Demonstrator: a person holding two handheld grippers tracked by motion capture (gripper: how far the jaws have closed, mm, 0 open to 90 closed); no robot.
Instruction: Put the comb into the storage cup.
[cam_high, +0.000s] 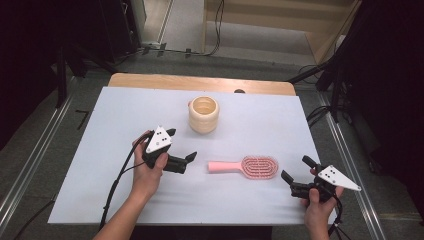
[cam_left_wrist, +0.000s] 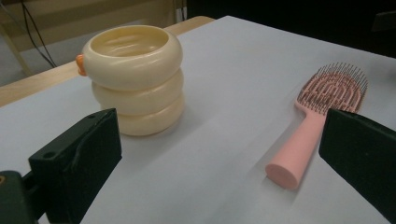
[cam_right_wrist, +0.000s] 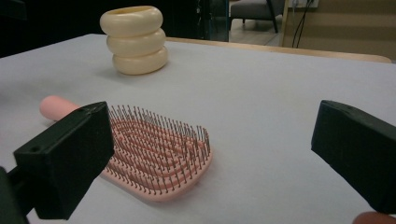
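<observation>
— What is lying on the white surface (cam_high: 100, 150)?

— A pink plastic hairbrush (cam_high: 247, 166) lies flat with its bristles up. Its handle points at the left claw (cam_high: 181, 148). Behind it, well apart, stands a cream cup shaped like three stacked rings (cam_high: 203, 114). Nothing sits between the brush and either claw.

— Is anything in the cup?

— From above it looks empty inside.

— And the claws?

— The left claw is wide open and holds nothing. It is near the end of the handle. The right claw (cam_high: 295, 169) is wide open too, holding nothing, just beside the bristle end. Neither one touches the brush.
</observation>
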